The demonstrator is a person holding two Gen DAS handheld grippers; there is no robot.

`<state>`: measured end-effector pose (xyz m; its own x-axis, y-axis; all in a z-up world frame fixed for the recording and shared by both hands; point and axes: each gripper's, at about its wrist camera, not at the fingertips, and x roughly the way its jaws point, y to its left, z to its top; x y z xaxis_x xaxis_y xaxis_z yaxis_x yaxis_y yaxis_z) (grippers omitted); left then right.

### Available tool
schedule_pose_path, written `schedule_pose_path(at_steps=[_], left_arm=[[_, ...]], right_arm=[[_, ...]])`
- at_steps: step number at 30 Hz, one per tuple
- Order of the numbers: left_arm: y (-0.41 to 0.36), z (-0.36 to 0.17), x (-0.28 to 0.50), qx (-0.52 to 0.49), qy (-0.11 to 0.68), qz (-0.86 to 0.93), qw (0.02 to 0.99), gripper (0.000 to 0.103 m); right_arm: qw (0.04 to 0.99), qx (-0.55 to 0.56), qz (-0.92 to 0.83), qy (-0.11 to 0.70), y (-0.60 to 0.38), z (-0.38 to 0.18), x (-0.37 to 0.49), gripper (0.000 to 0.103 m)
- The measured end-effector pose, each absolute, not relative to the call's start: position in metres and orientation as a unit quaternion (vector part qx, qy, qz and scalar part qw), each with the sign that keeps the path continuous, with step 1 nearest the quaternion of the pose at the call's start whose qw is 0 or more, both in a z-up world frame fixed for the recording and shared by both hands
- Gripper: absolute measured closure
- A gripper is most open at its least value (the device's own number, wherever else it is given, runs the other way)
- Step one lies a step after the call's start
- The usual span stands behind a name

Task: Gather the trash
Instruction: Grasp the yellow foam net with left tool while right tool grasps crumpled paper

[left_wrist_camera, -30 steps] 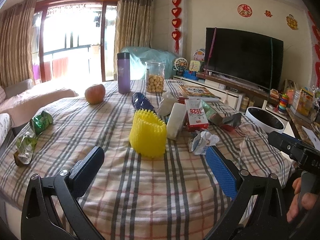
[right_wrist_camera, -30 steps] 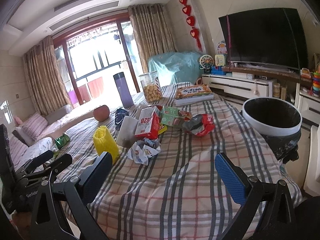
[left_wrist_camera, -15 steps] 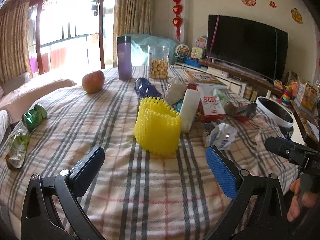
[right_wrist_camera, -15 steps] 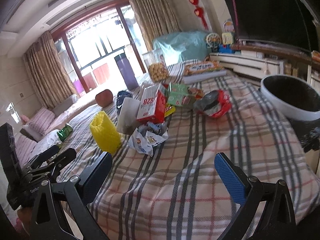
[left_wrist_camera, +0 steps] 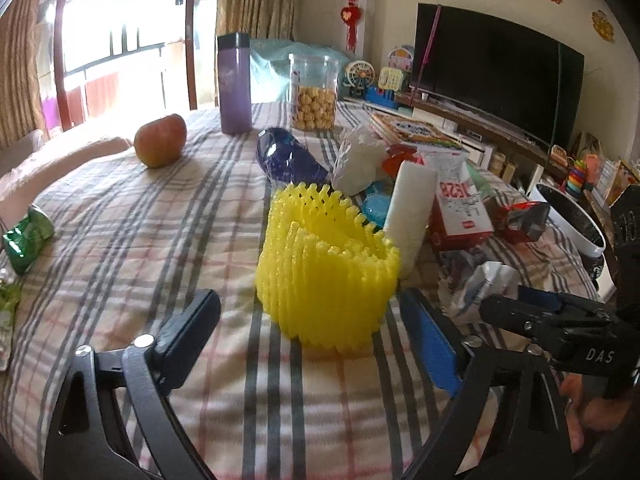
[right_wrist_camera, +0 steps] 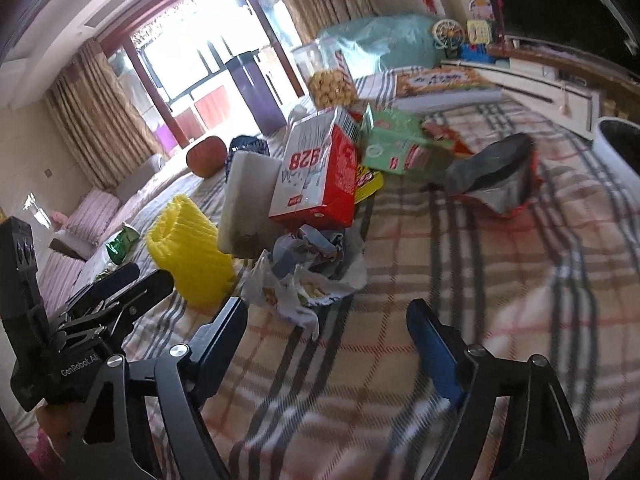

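My left gripper [left_wrist_camera: 312,328] is open and empty, its jaws either side of a yellow foam fruit net [left_wrist_camera: 326,268] on the checked tablecloth [left_wrist_camera: 120,240]. My right gripper [right_wrist_camera: 326,332] is open and empty, just short of a crumpled wrapper [right_wrist_camera: 308,272]. Behind that lie a red and white carton [right_wrist_camera: 316,176], a white tube-shaped pack [right_wrist_camera: 246,204], a green packet [right_wrist_camera: 396,148] and a red foil bag [right_wrist_camera: 496,176]. The yellow net also shows in the right wrist view [right_wrist_camera: 188,248]. A white-rimmed bin [left_wrist_camera: 572,220] stands at the table's right edge.
An apple [left_wrist_camera: 160,146], a purple flask [left_wrist_camera: 235,84], a jar of snacks [left_wrist_camera: 313,92], a blue bag [left_wrist_camera: 288,158] and books [left_wrist_camera: 412,132] sit farther back. Green wrappers [left_wrist_camera: 26,236] lie at the left edge. A TV [left_wrist_camera: 496,80] stands beyond.
Both grippers have moved forward and lower over the table. The left one has closed in on the yellow net, the right one on the crumpled wrapper. Both stay open.
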<state>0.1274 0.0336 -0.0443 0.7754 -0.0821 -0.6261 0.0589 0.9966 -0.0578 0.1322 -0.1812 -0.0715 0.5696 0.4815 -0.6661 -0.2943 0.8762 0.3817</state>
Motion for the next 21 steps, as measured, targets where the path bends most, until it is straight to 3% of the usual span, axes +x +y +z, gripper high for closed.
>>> schedule_pose_path(at_steps=[2,3,4,5,7,10,21], left_arm=[[0.034,-0.05,0.134,-0.025,0.347,-0.048,0.936,0.029],[0.034,-0.052,0.137,-0.029,0.353,-0.055,0.933,0.041],[0.035,-0.053,0.138,-0.033,0.357,-0.063,0.931,0.052],[0.035,-0.053,0.138,-0.036,0.358,-0.07,0.93,0.056],[0.034,-0.054,0.139,-0.037,0.357,-0.078,0.93,0.073],[0.033,-0.054,0.133,-0.04,0.356,-0.082,0.93,0.077],[0.0,-0.036,0.092,-0.053,0.346,-0.135,0.927,0.078]], right_arm=[[0.877,0.114,0.221,0.412,-0.178,-0.073,0.136,0.029],[0.876,0.113,0.223,0.412,-0.177,-0.073,0.137,0.032],[0.874,0.112,0.229,0.413,-0.176,-0.073,0.138,0.041],[0.871,0.114,0.236,0.415,-0.176,-0.074,0.139,0.052],[0.867,0.123,0.245,0.417,-0.177,-0.075,0.138,0.062],[0.866,0.127,0.253,0.413,-0.177,-0.073,0.133,0.078],[0.875,0.148,0.241,0.392,-0.219,-0.055,0.105,0.08]])
